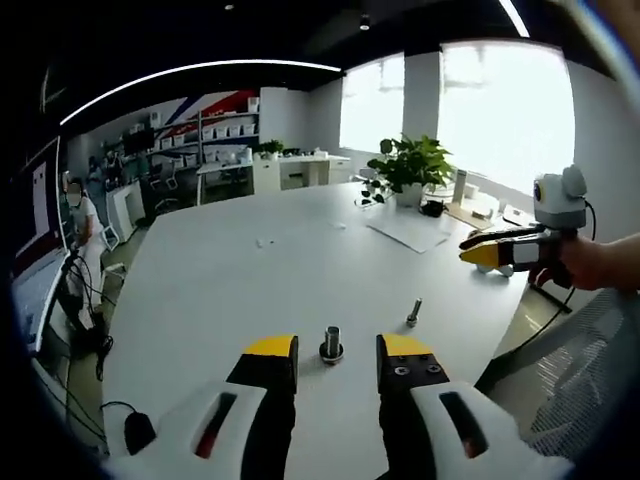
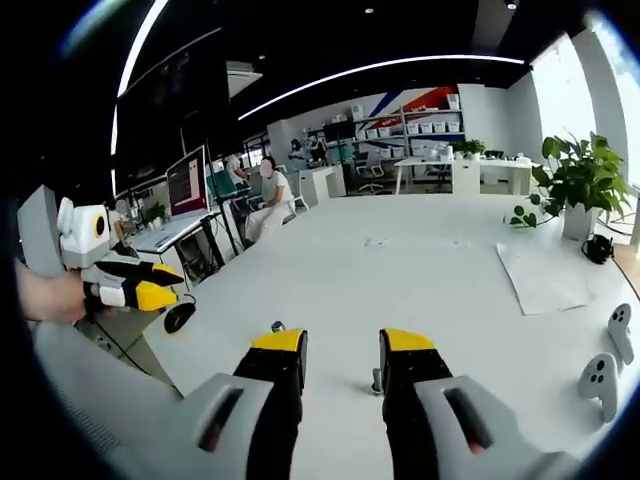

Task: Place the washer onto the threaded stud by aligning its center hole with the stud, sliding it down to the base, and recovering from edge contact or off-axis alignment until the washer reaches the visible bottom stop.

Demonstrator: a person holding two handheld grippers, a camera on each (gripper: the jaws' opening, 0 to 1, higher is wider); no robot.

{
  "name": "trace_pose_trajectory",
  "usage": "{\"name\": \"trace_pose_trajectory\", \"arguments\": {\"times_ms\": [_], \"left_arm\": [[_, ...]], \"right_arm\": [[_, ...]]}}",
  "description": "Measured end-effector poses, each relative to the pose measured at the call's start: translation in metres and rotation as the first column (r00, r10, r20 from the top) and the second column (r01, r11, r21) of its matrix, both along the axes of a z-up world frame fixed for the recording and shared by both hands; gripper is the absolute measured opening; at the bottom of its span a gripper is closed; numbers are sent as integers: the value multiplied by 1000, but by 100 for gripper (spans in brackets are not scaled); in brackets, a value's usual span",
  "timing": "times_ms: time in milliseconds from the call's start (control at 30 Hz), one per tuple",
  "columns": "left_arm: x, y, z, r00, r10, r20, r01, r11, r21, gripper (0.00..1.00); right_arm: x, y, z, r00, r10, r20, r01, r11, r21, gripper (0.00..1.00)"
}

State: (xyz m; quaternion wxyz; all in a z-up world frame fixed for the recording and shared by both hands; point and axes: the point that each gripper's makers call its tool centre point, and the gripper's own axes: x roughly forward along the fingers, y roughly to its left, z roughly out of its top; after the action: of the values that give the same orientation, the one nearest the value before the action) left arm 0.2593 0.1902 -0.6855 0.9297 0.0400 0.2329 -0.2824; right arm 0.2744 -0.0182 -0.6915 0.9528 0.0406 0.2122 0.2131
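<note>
White grippers [image 1: 337, 362] (yellow-tipped black jaws)

Right gripper [image 2: 342, 345] hovers with parted fingers [image 2: 279, 350] above white table [image 2: 440, 280].

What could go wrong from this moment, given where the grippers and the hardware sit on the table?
1. The stud with a ring at its base stands upright and free between the open jaws of the left gripper; a careless closing could tip it.
2. A second small bolt stands close by and could be bumped or mistaken for the target.
3. The right gripper is open and appears to hold nothing, so the washer pickup may have been missed.
</note>
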Motion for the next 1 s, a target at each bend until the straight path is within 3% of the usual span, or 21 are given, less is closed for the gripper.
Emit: {"name": "trace_pose_trajectory", "arguments": {"times_ms": [200,433,700,1000], "left_arm": [[2,1,5,1000,15,21,-15,1000,-11,30],[5,4,11,999,30,43,-29,999,-24,30],[7,6,15,998,46,53,-43,998,-44,31],[7,5,14,998,43,52,-41,998,-46,31]], "right_arm": [[-1,0,-2,1000,8,0,-8,1000,-4,33],[1,5,7,999,20,43,-21,1000,13,33],[0,10,9,997,47,62,-46,999,-17,33],[0,14,1,996,71,47,-69,996,-51,33]]}}
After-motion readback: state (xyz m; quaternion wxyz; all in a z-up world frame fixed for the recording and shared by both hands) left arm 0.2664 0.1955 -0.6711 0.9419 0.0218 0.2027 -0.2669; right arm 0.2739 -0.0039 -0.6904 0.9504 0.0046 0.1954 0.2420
